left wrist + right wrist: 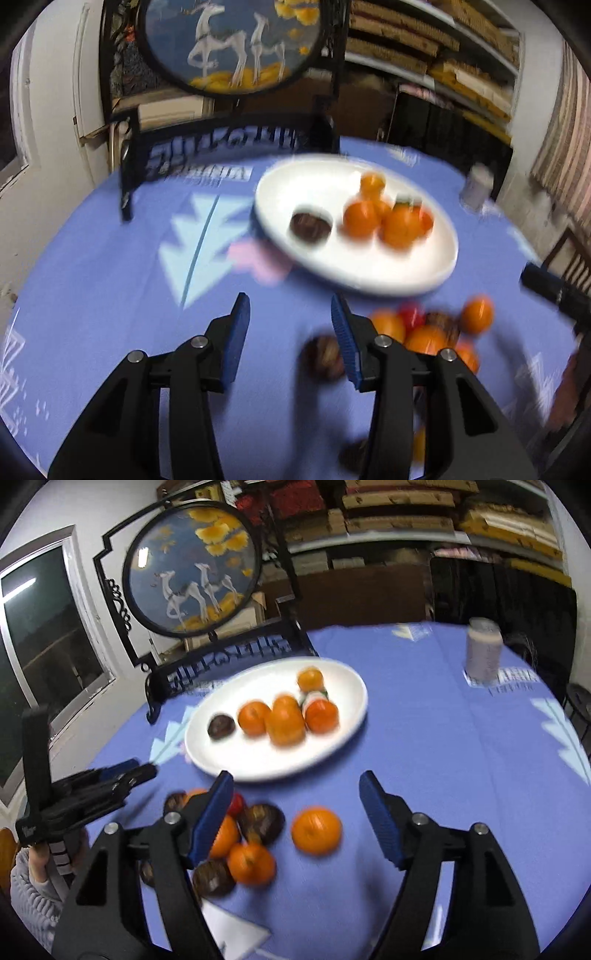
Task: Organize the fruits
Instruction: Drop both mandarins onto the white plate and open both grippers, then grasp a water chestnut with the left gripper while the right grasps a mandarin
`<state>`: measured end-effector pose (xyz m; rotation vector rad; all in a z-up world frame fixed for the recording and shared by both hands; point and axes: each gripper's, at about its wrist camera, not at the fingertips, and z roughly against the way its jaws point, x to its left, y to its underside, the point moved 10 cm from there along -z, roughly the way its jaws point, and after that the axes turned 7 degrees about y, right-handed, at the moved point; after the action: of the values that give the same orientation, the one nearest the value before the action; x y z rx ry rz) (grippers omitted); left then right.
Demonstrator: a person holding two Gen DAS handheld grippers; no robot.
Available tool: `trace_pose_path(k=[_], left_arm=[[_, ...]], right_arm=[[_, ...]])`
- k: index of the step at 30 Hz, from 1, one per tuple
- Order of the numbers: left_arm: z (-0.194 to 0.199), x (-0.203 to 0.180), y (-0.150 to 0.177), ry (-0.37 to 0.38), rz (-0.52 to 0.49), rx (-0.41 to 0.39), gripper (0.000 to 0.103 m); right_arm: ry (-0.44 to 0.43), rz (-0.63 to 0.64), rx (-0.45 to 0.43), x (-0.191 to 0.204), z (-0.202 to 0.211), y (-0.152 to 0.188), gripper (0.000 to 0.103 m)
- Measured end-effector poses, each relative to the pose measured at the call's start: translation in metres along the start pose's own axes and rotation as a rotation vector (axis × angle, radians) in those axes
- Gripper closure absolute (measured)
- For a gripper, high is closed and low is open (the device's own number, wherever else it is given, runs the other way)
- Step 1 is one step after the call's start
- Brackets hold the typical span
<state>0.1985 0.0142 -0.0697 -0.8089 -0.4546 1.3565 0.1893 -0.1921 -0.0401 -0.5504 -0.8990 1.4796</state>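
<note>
Both grippers hang over the blue tablecloth (424, 738) with nothing in their jaws. The right gripper (297, 794) stands wide, its blue pads well apart, and a lone orange (316, 830) sits on the cloth roughly between and just below them, untouched; that spread looks right for coming down around a round fruit of that girth. The left gripper (290, 328) has its pads apart too, more narrowly, gripping only air above bare cloth, with a dark brown fruit (325, 356) just beside its right finger. The white plate (343, 716) is clearly the collecting place: it already carries a cluster of oranges (284, 720) grouped tight together and one dark fruit (221, 726) set a little apart on the plate, which suggests sorting by kind. The unsorted heap (236, 834) of oranges, dark fruits and something red lies on the cloth near the plate's front edge, handy for short carries. Both views are smeared with motion blur, so finer contact is hard to call. A grey can (483, 650) stands well clear at the back, out of the way.
</note>
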Motion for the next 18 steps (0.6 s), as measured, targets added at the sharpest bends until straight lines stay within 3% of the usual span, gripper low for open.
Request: trace_pose_path(k=[3, 6, 9, 15, 18], left_arm=[[0.008, 0.001, 0.015, -0.020, -0.044, 0.003, 0.057], [0.005, -0.012, 0.016, 0.037, -0.068, 0.002, 0.057], [-0.002, -0.016, 0.021, -0.010, -0.124, 0.018, 0.057], [-0.014, -0.030, 0.032, 0.013, -0.179, 0.072, 0.057], [-0.020, -0.036, 0.035, -0.023, -0.242, 0.080, 0.057]], right_arm=[[-0.010, -0.025, 0.043, -0.011, -0.002, 0.014, 0.031], [-0.008, -0.017, 0.076, -0.011, -0.006, 0.025, 0.031], [-0.014, 0.001, 0.098, -0.007, -0.009, 0.031, 0.031], [-0.004, 0.024, 0.108, -0.004, -0.012, 0.035, 0.031], [-0.002, 0.032, 0.123, -0.003, -0.016, 0.037, 0.031]])
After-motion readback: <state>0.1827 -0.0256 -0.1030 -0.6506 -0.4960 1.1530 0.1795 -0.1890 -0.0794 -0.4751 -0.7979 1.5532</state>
